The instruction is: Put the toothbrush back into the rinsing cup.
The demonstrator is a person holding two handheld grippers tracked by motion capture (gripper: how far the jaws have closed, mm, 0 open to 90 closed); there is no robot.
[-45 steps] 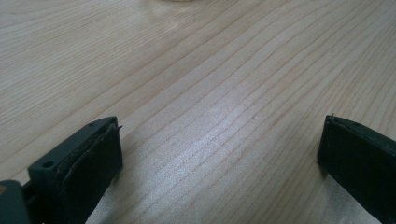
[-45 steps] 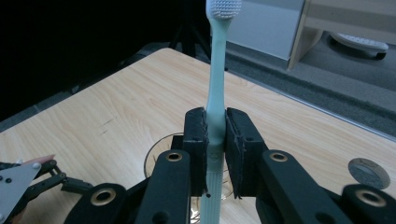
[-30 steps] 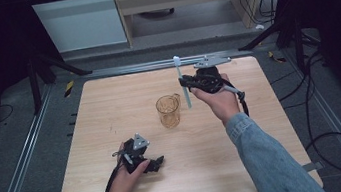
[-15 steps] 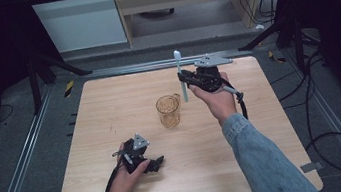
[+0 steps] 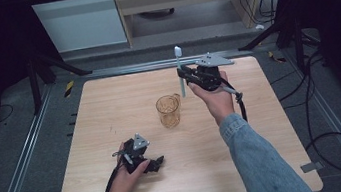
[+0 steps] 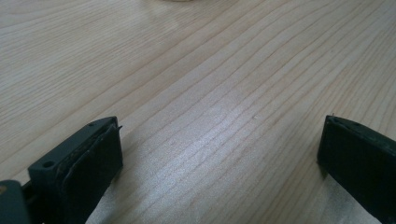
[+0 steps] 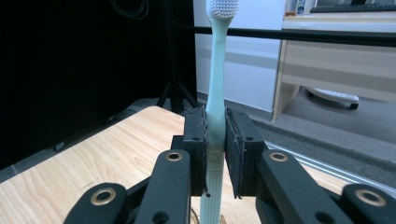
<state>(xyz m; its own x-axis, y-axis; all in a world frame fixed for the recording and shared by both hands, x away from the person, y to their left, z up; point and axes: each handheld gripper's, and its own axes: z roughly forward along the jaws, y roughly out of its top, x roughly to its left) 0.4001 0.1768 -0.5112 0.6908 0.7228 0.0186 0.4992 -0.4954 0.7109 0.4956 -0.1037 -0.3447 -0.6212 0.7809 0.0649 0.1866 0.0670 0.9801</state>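
Toothbrush (image 7: 215,88) foot below frame edge

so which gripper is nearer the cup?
Right. The right gripper holds a toothbrush upright just beyond the cup; the left gripper rests on the table, open, farther toward the person.

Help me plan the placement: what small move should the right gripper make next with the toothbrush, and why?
Probably shift toward the cup, then lower. The right gripper clamps the toothbrush upright, bristles up, handle end down, but in the high view it hangs beside the cup's far right rim, not over the opening. The left gripper rests open on the table.
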